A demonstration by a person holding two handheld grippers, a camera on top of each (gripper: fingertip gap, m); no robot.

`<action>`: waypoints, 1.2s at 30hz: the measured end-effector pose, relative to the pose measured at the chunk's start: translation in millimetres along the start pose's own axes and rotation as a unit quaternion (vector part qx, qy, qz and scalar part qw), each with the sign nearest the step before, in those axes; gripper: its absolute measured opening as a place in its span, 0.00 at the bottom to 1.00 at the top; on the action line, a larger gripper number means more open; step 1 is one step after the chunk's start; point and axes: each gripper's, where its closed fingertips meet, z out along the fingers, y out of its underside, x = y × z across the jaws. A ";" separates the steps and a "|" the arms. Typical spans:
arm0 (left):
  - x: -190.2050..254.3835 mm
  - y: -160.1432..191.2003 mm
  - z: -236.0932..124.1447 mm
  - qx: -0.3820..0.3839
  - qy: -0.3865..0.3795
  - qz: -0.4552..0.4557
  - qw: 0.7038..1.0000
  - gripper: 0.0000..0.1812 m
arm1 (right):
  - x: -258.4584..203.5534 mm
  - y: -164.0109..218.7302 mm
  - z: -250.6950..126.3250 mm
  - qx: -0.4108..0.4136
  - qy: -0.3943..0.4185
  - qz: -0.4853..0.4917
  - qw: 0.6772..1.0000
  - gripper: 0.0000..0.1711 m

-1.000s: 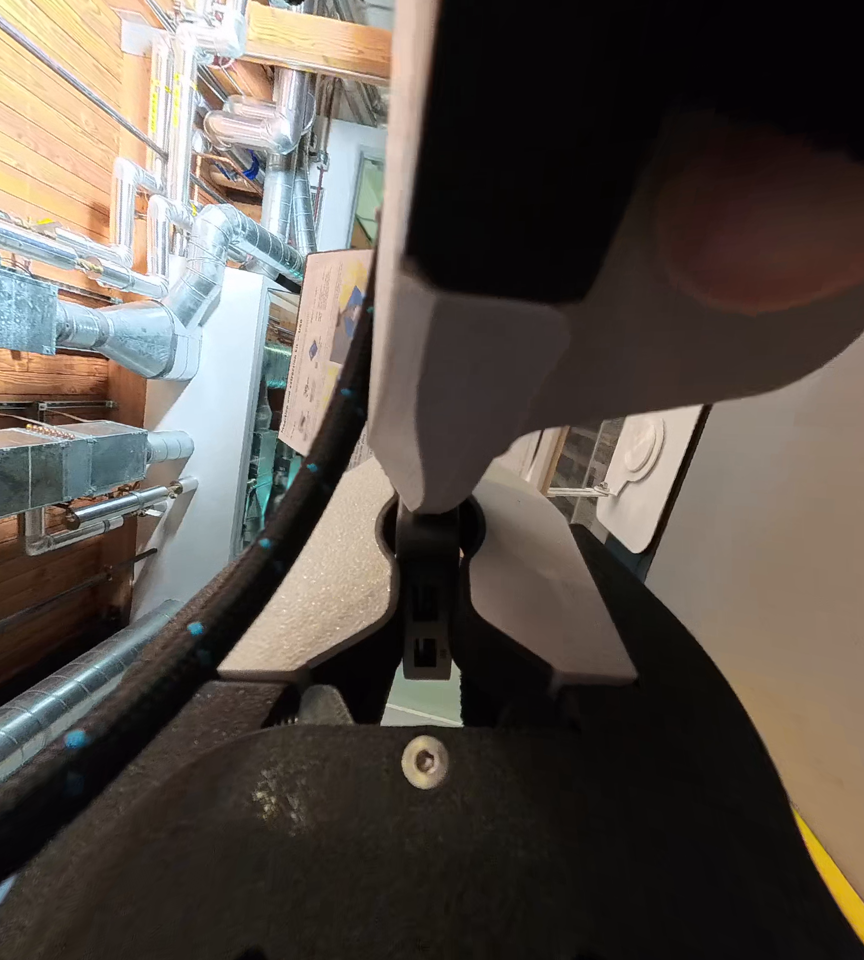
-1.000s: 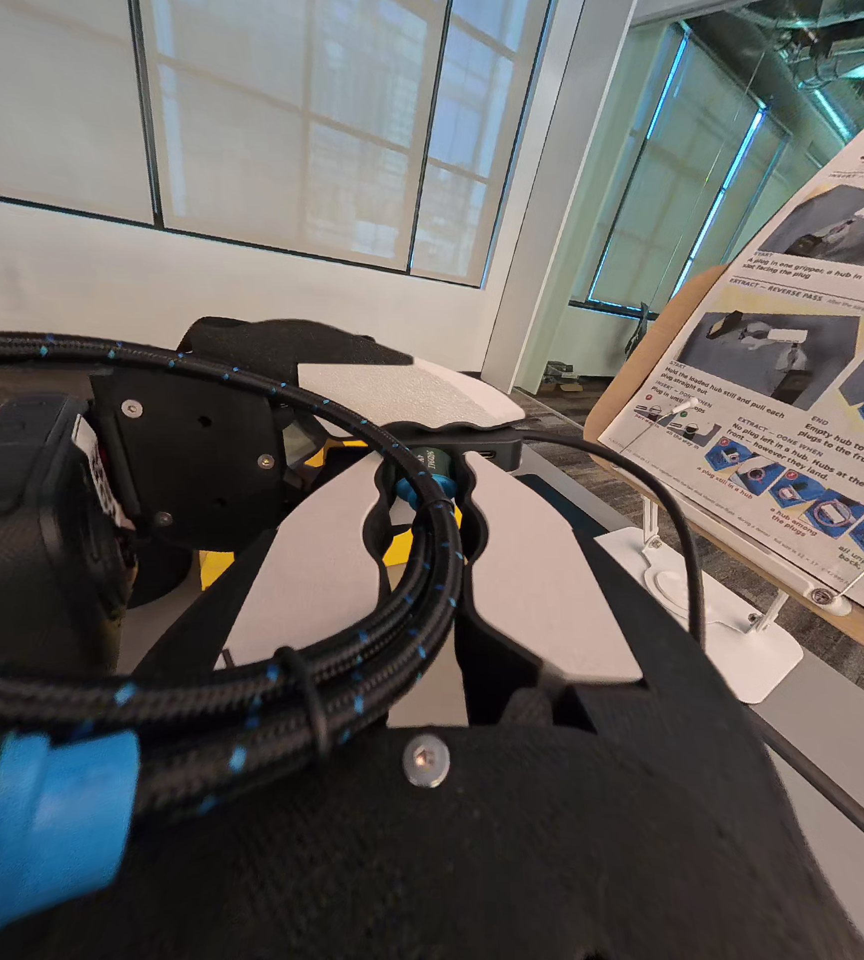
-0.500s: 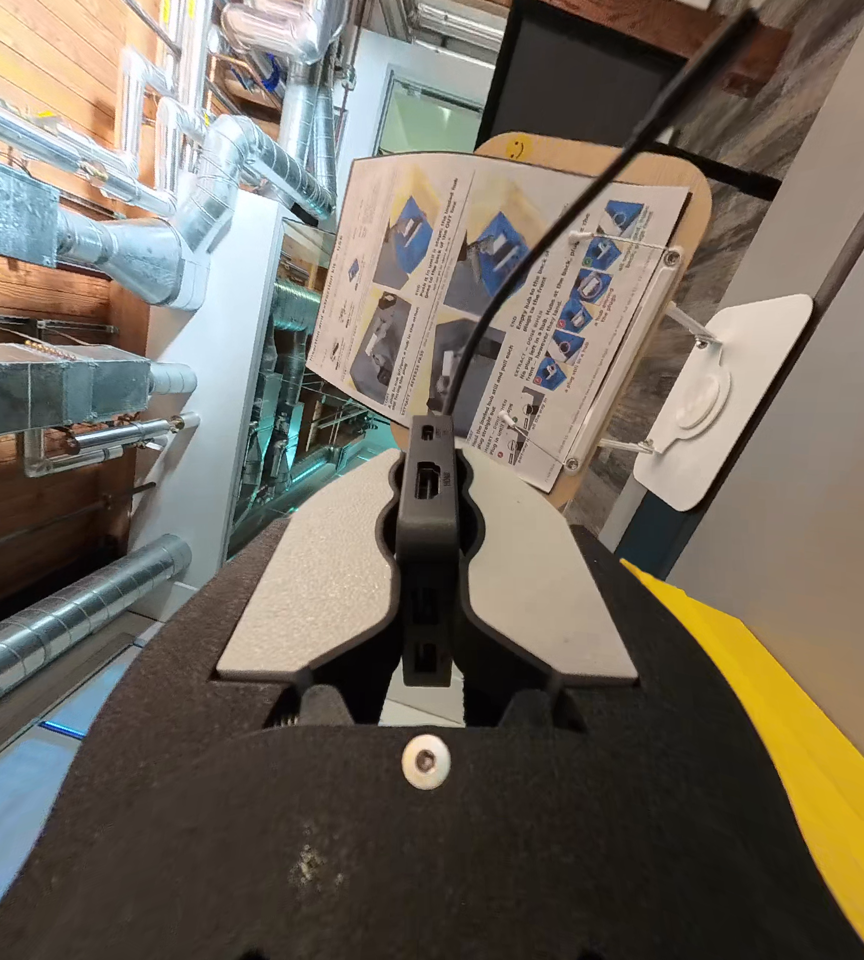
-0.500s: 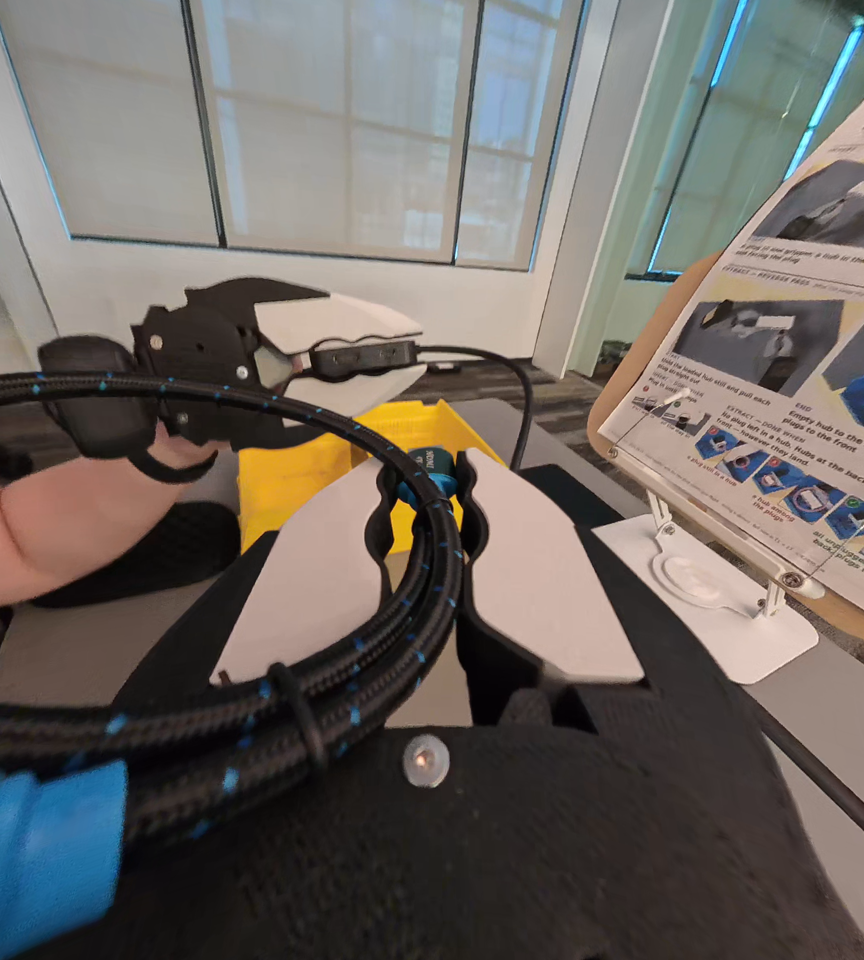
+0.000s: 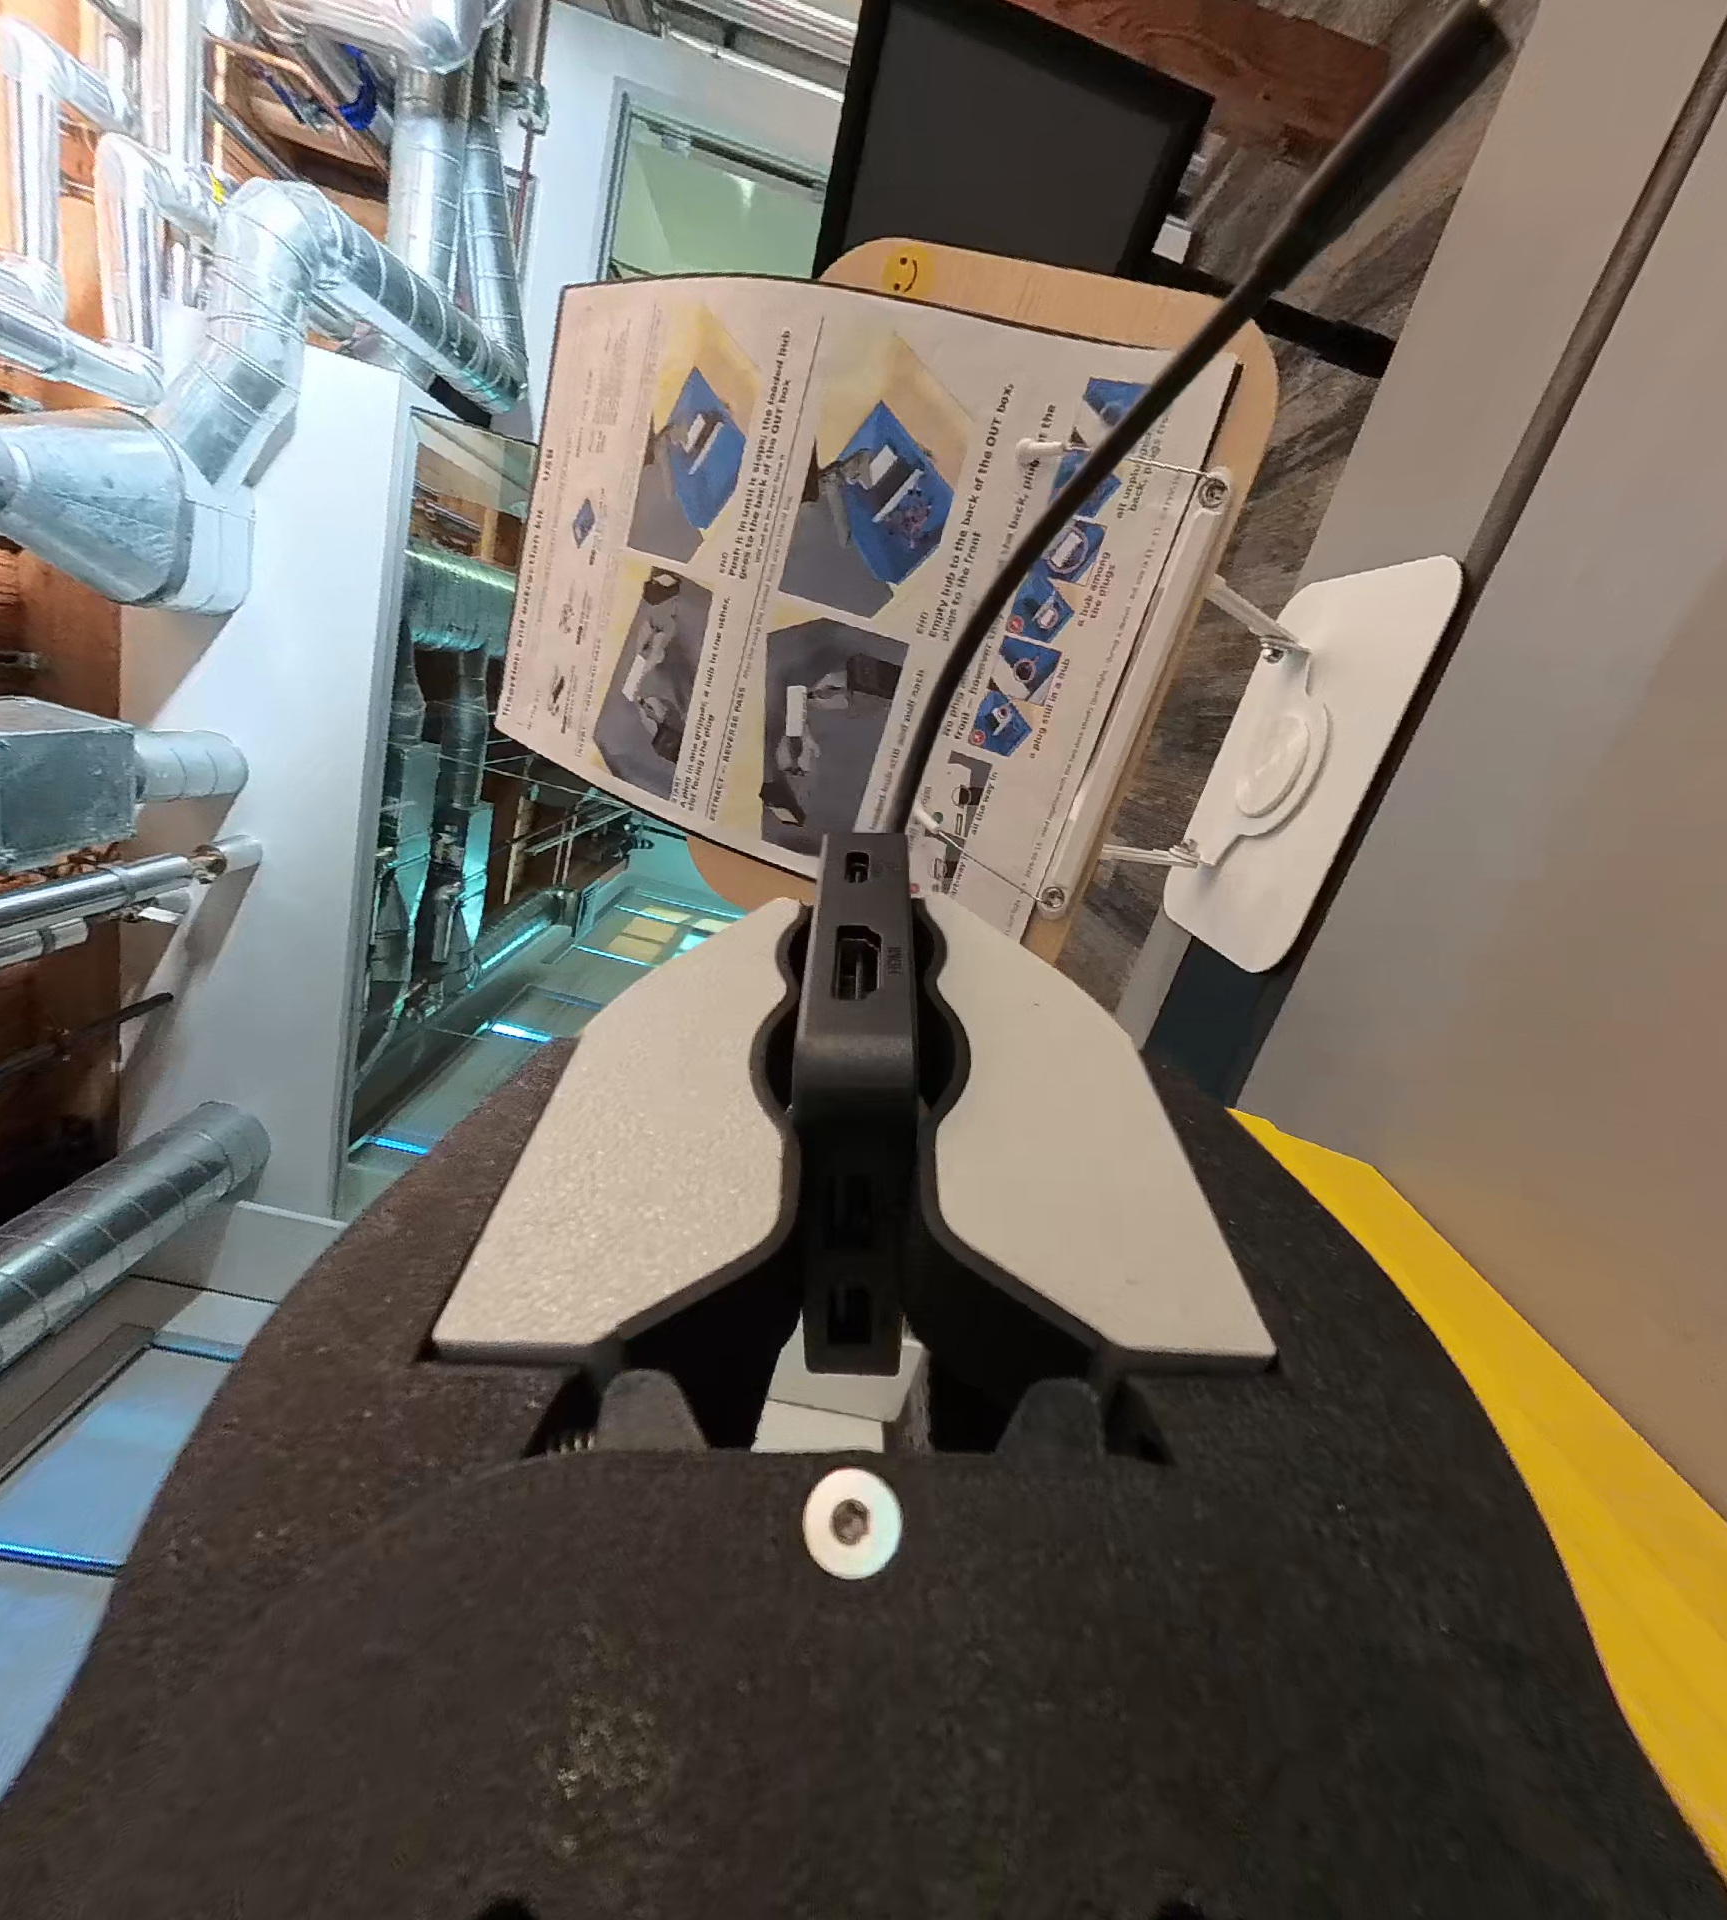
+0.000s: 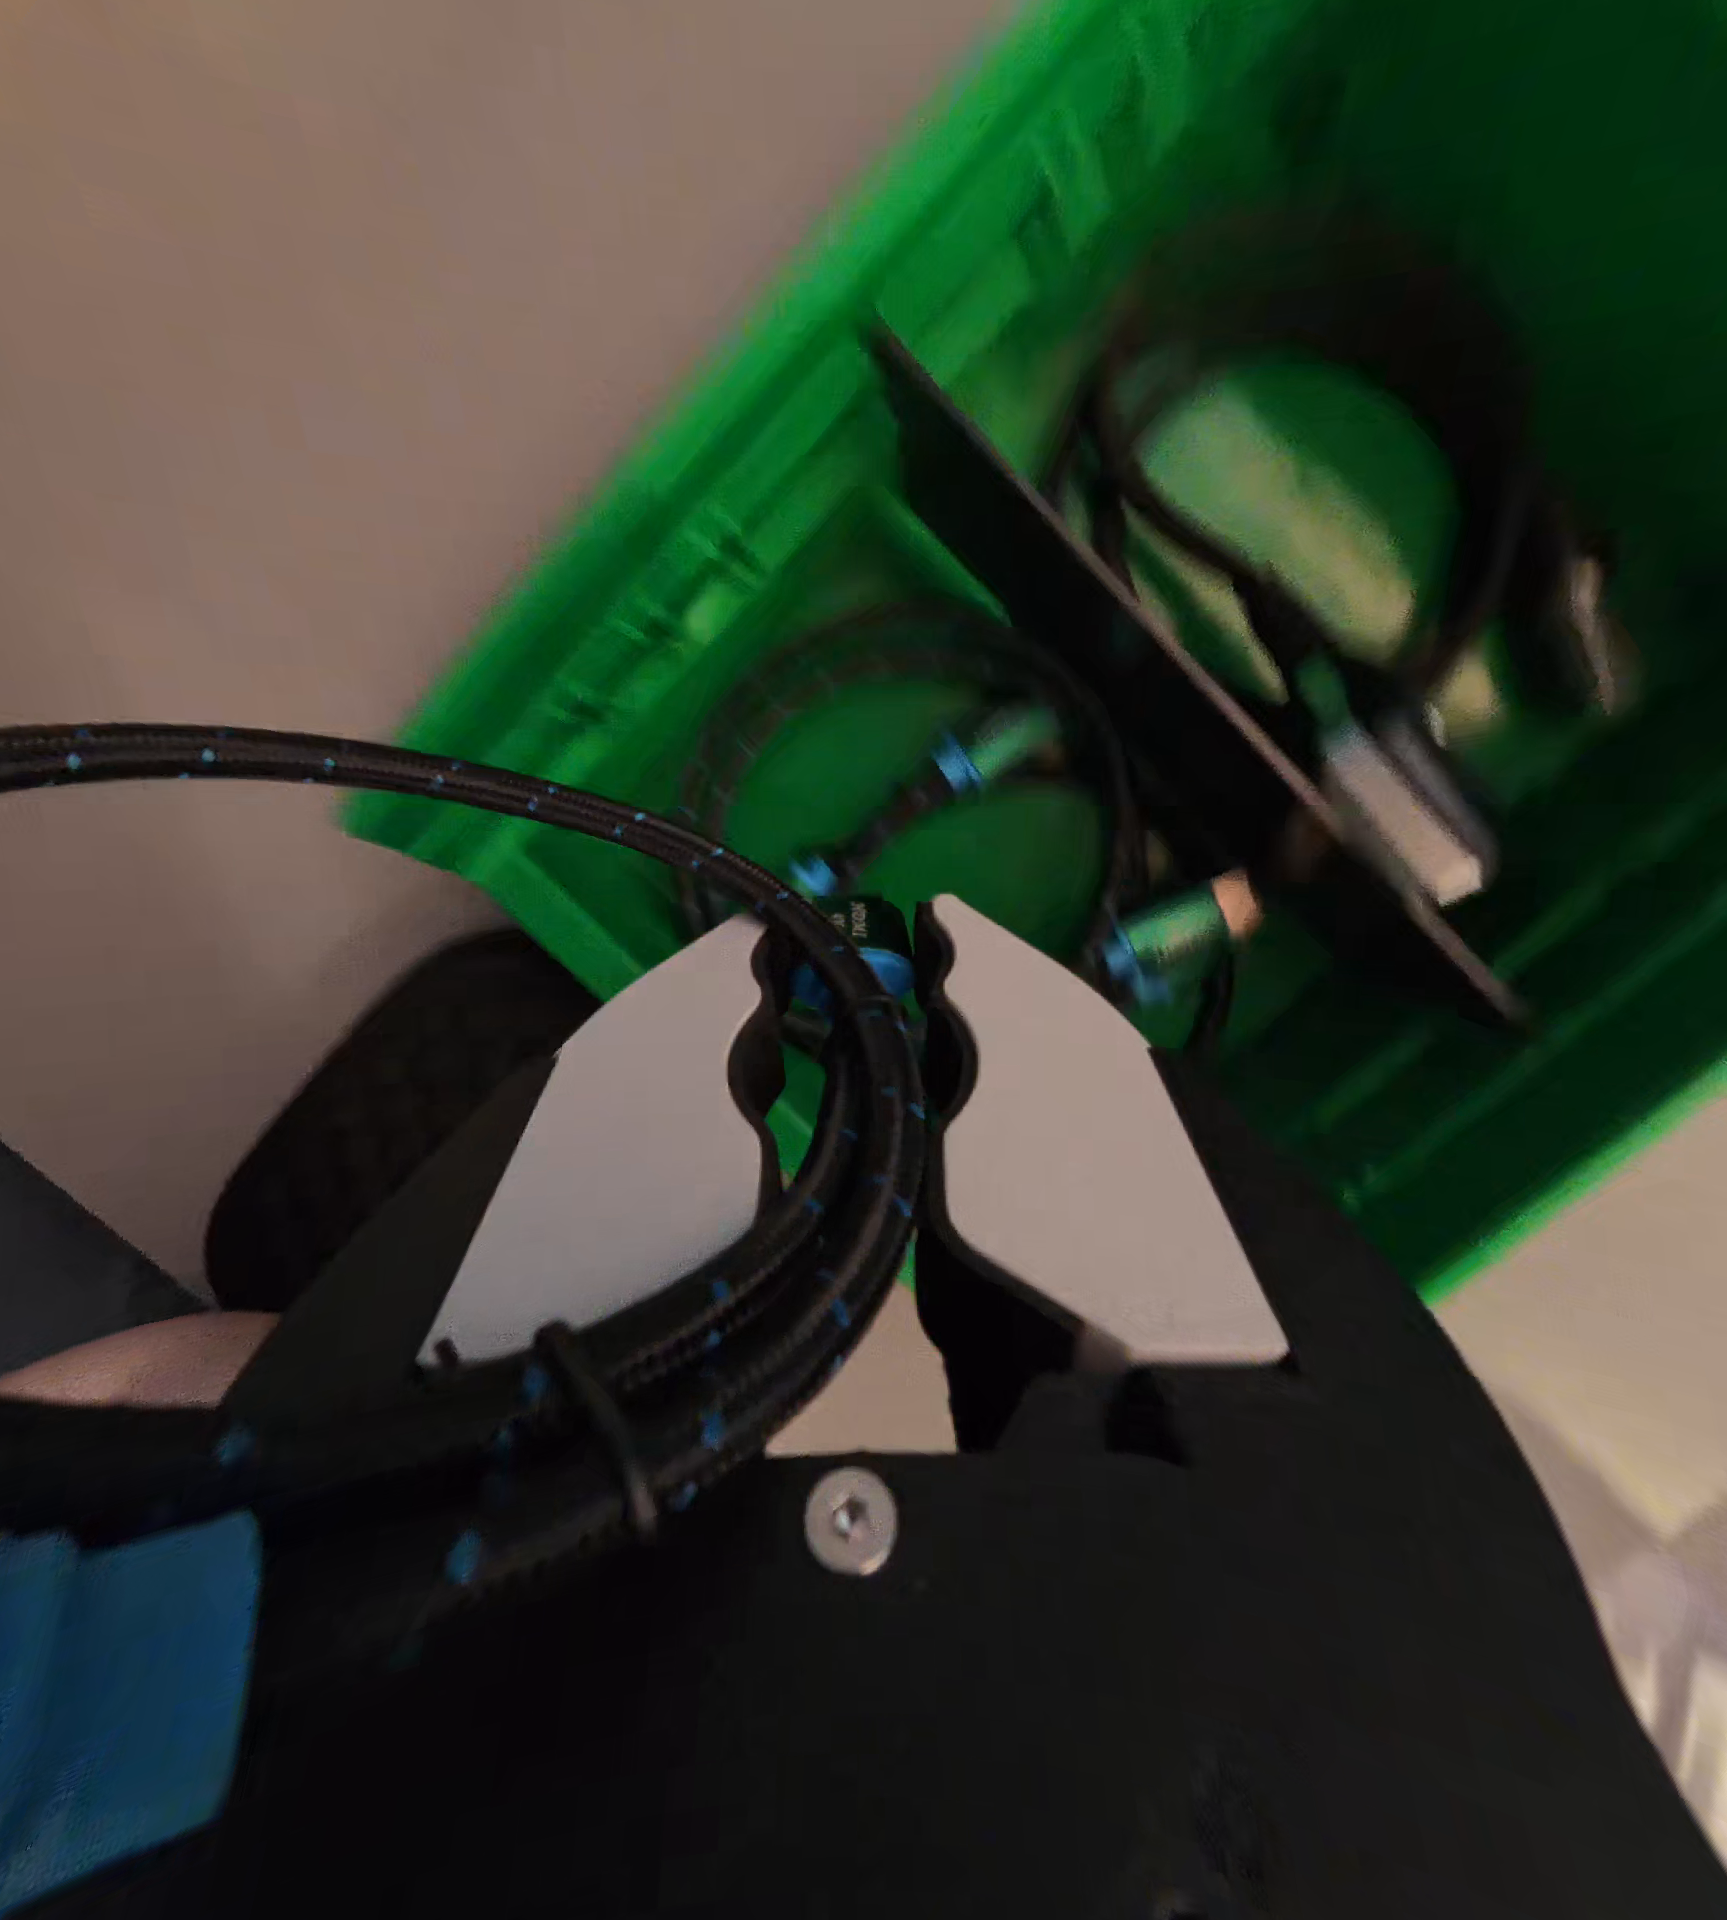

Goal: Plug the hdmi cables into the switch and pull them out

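Fingers (image 5: 1046,1122) of the left gripper (image 5: 854,935) clamp the black switch (image 5: 854,1049); the right gripper (image 6: 843,935), clamping a braided cable (image 6: 869,1091), now hovers over a green bin (image 6: 1461,1091), no longer facing the instruction sheet (image 5: 838,561).

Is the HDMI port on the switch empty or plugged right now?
Empty. The switch, clamped in the left gripper, shows an open HDMI port with no plug in it.

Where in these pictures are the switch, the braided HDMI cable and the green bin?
switch (image 5: 854,1049): left wrist view, on its black edge below the port.
braided HDMI cable (image 6: 547,795): right wrist view, on its arching loop.
green bin (image 6: 693,592): right wrist view, on its near wall.
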 end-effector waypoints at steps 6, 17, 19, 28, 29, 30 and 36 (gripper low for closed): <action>2.8 -2.0 -0.8 0.002 0.007 0.001 1.000 0.09 | 33.8 38.6 44.6 -0.102 -0.025 0.114 0.988 0.15; 1.4 -4.0 -3.7 0.003 0.009 0.001 1.000 0.09 | 44.5 32.2 33.4 -0.050 -0.009 0.127 0.991 0.21; 0.3 -4.1 -4.5 0.003 0.008 0.001 1.000 0.09 | 42.1 28.1 29.3 -0.040 -0.009 0.122 0.992 0.23; 4.6 -6.4 -4.8 0.013 0.025 -0.012 1.000 0.09 | 21.7 -27.8 -29.8 0.110 0.057 0.012 0.992 0.29; 6.4 -9.2 -5.2 0.021 0.032 -0.020 0.999 0.09 | 15.0 -45.8 -43.4 0.153 0.076 -0.025 0.985 0.30; 8.4 -12.5 -5.9 0.031 0.040 -0.029 0.998 0.09 | 5.6 -66.5 -58.4 0.203 0.100 -0.071 0.971 0.31; 27.8 -43.8 -19.9 0.121 0.124 -0.078 0.982 0.09 | -123.4 -162.1 -125.8 0.469 0.084 -0.318 0.820 0.31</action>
